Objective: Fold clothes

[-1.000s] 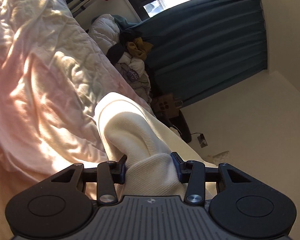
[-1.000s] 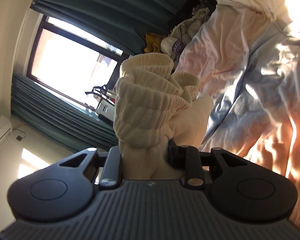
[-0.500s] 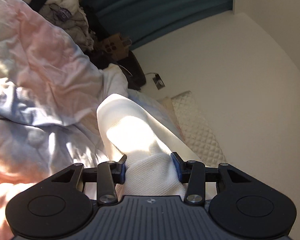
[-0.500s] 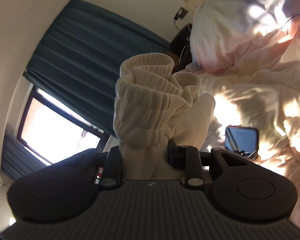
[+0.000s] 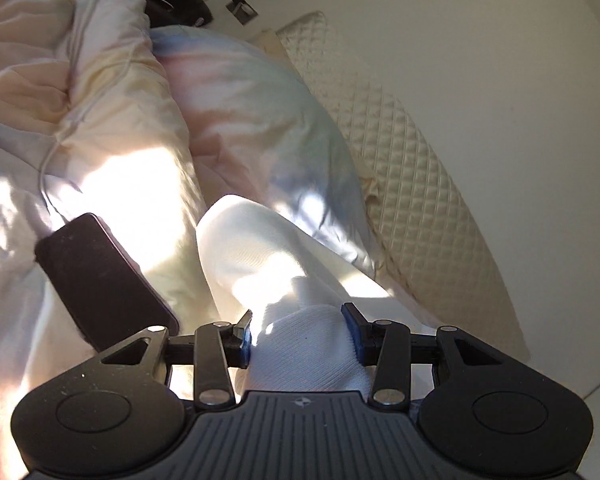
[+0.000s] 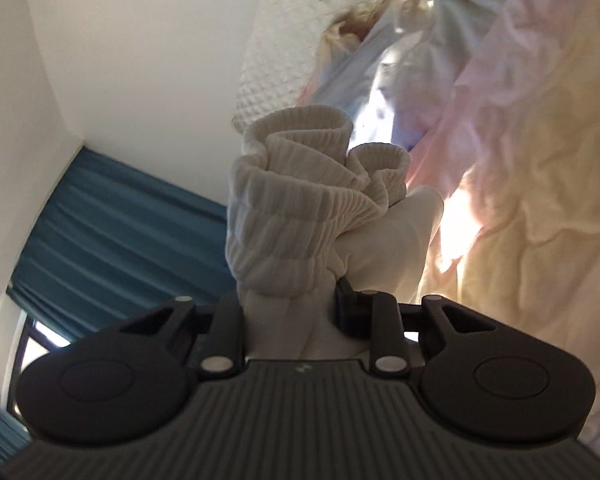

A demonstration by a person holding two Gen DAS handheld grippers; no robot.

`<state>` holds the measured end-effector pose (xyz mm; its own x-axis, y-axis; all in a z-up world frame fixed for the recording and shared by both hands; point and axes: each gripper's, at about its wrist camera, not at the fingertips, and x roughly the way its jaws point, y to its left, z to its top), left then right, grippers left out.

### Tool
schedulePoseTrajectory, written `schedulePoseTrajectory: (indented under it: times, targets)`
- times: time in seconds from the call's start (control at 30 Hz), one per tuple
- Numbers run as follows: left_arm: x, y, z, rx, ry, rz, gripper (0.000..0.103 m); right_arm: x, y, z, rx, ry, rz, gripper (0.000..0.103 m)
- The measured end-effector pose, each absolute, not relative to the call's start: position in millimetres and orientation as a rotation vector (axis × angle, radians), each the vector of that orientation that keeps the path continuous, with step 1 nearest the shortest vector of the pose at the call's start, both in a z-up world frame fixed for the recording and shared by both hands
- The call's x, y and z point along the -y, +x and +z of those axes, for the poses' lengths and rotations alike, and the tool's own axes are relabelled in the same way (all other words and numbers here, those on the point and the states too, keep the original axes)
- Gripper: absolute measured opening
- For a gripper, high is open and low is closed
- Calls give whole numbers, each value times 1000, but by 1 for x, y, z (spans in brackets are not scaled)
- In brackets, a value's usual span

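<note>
You are clamping the cream garment (image 5: 260, 256) in both tools, left tool (image 5: 298, 326) on its smooth end and right tool (image 6: 290, 300) under the bunched ribbed cuff (image 6: 300, 200), keeping it lifted above the bed (image 5: 112, 92) beside the phone (image 5: 100, 280)

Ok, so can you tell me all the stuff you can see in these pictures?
cream ribbed knit sock: one that I can tell, cream; one end in the left claw, bunched cuff end in the right claw.
flat black phone: one, black; on the duvet, left of the sock, a thin white cable running to it.
crumpled pastel duvet: one, pink, yellow and pale blue; over the bed.
pastel pillow: one, pink and blue; beside the duvet.
quilted cream pillow: one, cream; against the wall.
teal curtain: one, teal; by the window.
left claw: one, black; shut on the sock.
right claw: one, black; shut on the sock.
</note>
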<state>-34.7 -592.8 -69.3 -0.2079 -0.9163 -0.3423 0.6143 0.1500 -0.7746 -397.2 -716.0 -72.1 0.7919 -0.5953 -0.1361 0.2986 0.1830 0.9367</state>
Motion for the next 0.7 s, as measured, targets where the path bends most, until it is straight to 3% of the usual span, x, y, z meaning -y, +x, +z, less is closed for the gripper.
schedulePoseTrajectory:
  times: [0.23, 0.47, 0.63, 0.7]
  targets:
    - [615, -36, -120, -1140, -316, -1473, 45, 714, -417, -139, 214, 1282, -743, 29]
    - [615, -23, -158, -1246, -340, -1454, 53, 711, -418, -181, 226, 1326, -739, 31]
    - [600, -30, -135, -1180, -262, -1454, 57, 713, -422, -180, 215, 1363, -731, 33]
    - [591, -32, -123, -1141, -229, -1445, 67, 710, -423, -172, 190, 1369, -747, 34]
